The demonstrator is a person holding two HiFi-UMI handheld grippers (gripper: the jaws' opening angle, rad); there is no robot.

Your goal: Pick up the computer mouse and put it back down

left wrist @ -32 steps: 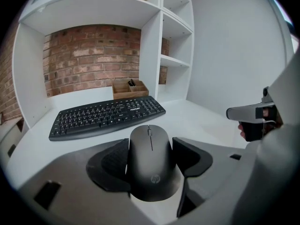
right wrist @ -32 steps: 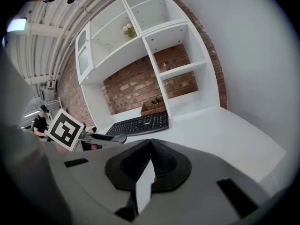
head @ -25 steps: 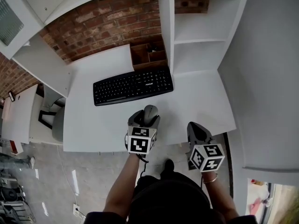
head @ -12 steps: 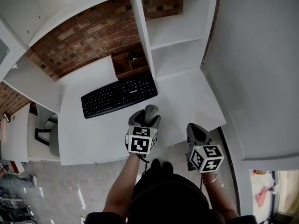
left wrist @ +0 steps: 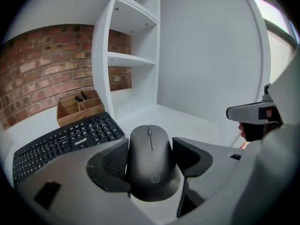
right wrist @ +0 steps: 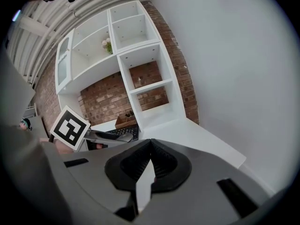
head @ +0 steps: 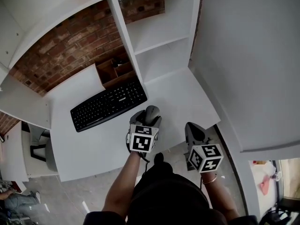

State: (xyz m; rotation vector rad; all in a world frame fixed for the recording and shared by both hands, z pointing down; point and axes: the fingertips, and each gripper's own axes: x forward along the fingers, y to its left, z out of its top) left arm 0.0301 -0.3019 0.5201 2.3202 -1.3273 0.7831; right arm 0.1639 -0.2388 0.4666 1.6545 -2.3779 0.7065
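A dark grey computer mouse (left wrist: pixel 151 161) sits gripped between the two pads of my left gripper (left wrist: pixel 150 162), its nose pointing at the shelves. From the head view the mouse (head: pixel 150 113) shows just beyond the left gripper (head: pixel 146 120), over the white desk (head: pixel 183 97) near its front edge. Whether it touches the desk I cannot tell. My right gripper (head: pixel 193 131) hangs at the desk's front right corner. In the right gripper view its jaws meet tip to tip, right gripper (right wrist: pixel 150 146) holding nothing.
A black keyboard (head: pixel 108 105) lies on the desk to the left of the mouse, with a wooden organiser box (head: pixel 114 71) behind it against the brick wall. White shelving (head: pixel 154 32) rises at the back; a white wall (head: pixel 243 64) bounds the right.
The head camera has swung, so desk and keyboard slide left in the picture. Both grippers hold their places, the left still shut on the mouse.
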